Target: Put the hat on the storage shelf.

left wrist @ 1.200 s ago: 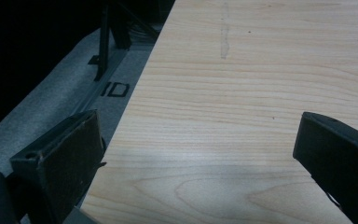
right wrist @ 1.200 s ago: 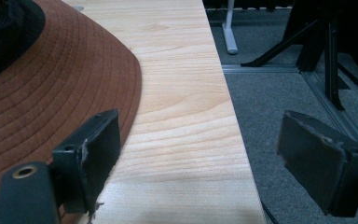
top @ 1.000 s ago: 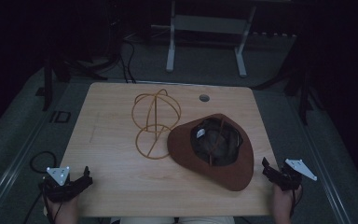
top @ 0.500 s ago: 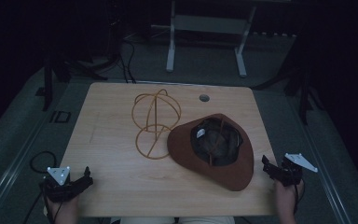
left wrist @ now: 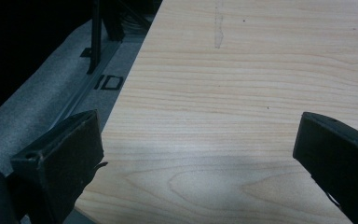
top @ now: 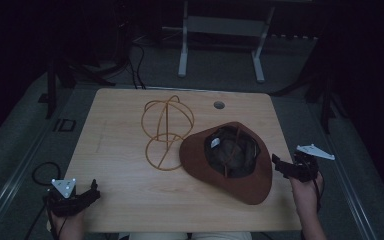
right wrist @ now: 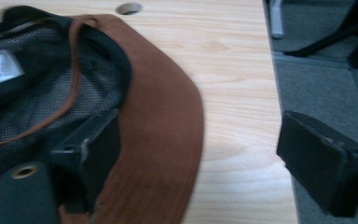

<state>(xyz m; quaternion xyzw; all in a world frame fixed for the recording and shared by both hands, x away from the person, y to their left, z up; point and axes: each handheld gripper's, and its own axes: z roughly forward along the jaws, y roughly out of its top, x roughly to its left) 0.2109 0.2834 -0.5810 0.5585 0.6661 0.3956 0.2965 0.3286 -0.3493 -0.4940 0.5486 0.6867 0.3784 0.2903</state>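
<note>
A brown brimmed hat (top: 230,160) lies upside down on the wooden table (top: 115,110), right of centre, showing its dark mesh lining and a white label. A gold wire hat stand (top: 167,130) lies just left of it, touching its brim. My right gripper (top: 276,166) is open at the hat's right brim edge. In the right gripper view the right gripper (right wrist: 198,140) straddles the hat (right wrist: 163,116) brim, its left jaw over the lining. My left gripper (top: 95,191) is open at the table's near left corner. In its own view the left gripper (left wrist: 196,135) has bare wood between the jaws.
A round cable hole (top: 219,105) sits near the table's far edge. A white-legged frame (top: 220,30) stands on the grey floor behind the table. Dark stands flank both sides. A cable loop (top: 42,172) lies on the floor at the left.
My right gripper has moved forward and left, up to the hat's brim. The left gripper has barely moved. Hat and wire stand have stayed put.
</note>
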